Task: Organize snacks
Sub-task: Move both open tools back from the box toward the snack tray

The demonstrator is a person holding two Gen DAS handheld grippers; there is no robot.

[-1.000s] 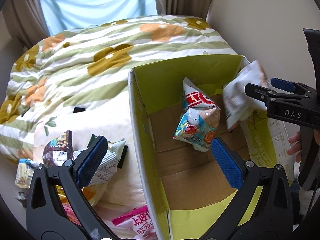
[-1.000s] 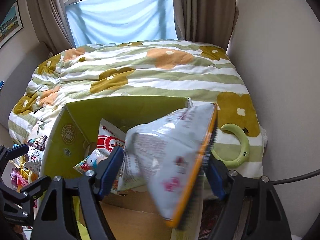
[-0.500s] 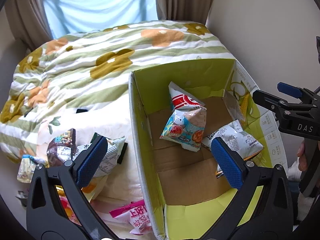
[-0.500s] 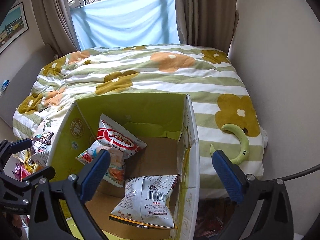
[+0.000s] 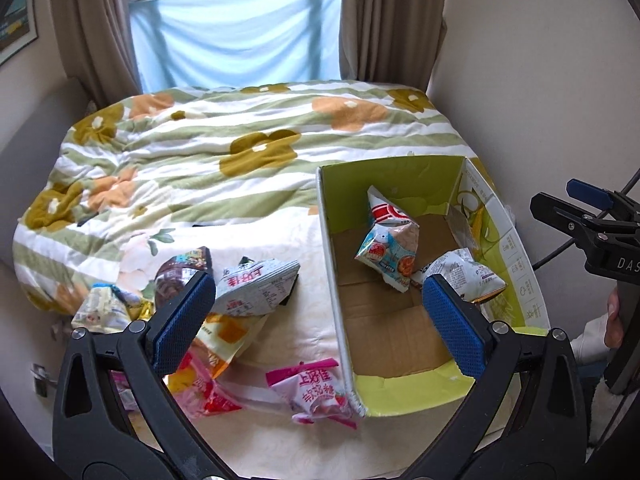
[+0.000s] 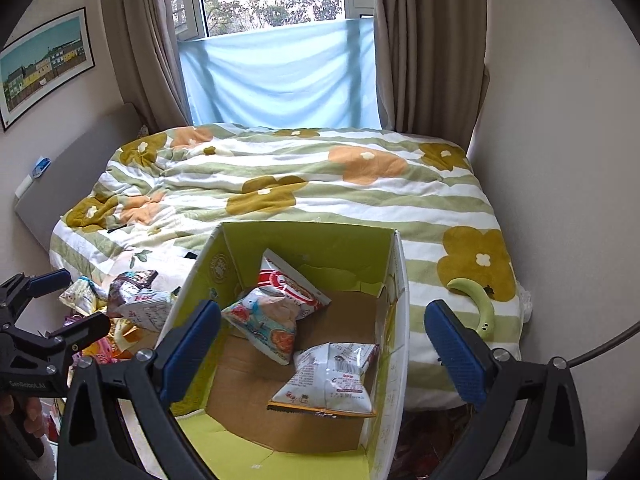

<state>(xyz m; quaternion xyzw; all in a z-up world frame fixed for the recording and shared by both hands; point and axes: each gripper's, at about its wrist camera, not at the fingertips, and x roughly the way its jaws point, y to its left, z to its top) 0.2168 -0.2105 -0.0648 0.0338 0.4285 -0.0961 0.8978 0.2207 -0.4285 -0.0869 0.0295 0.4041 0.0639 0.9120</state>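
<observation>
Bedroom, bed [image 6: 400,208] under a striped floral quilt, curtained window behind, wall close along its right edge.

Item: cardboard box [image 6: 394,280], green inside, open-topped, on the near part of the bed; long axis runs from the viewer toward the window. Floor of the box bare at the near end.

Contents: white snack bag [image 6: 330,376] flat against the right wall, long side across the box; blue-and-orange bag [image 6: 264,322] leaning on a red-and-white bag [image 6: 294,284] toward the far left corner.

Outside, left of the box: loose pile of snacks [image 5: 236,300] on the white sheet; pink packet [image 5: 316,390] touching the box's near left corner.

Right gripper [image 6: 320,344]: fingers spread wide, released, above the box.
Left gripper [image 5: 316,320]: fingers spread wide, empty, straddling the box's left wall.

Green curved object [image 6: 478,300] on the quilt, right of the box.
</observation>
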